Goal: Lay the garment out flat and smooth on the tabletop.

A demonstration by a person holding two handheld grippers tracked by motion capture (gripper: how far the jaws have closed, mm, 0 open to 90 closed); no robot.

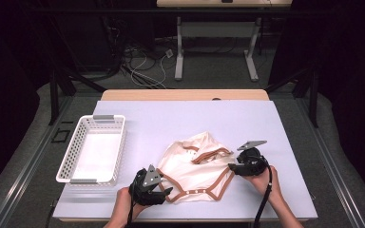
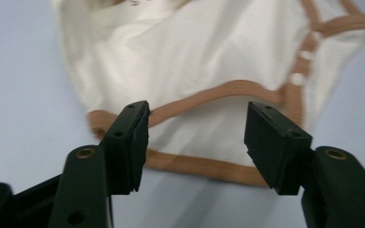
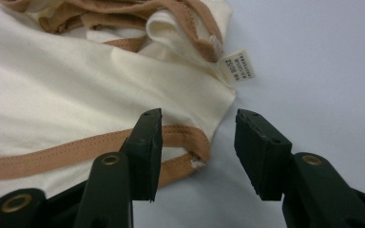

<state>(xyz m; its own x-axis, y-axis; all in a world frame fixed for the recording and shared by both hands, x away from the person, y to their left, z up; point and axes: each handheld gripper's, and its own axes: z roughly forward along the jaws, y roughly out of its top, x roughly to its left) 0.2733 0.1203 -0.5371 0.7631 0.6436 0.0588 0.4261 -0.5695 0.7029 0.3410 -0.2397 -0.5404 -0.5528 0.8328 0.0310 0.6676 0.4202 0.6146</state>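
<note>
A cream garment with brown trim lies crumpled on the white table, near its front middle. My left gripper sits at the garment's front left corner. In the left gripper view, my left gripper is open and the brown hem of the garment lies under the gap, untouched by the pads. My right gripper is at the garment's right edge. My right gripper is open in its own view, with a trimmed corner of the garment beside its left jaw and nothing gripped.
A white plastic basket stands on the left part of the table, with nothing showing inside it. A small white label sticks out from the garment's edge. Beyond the table are a desk frame and cables on the floor.
</note>
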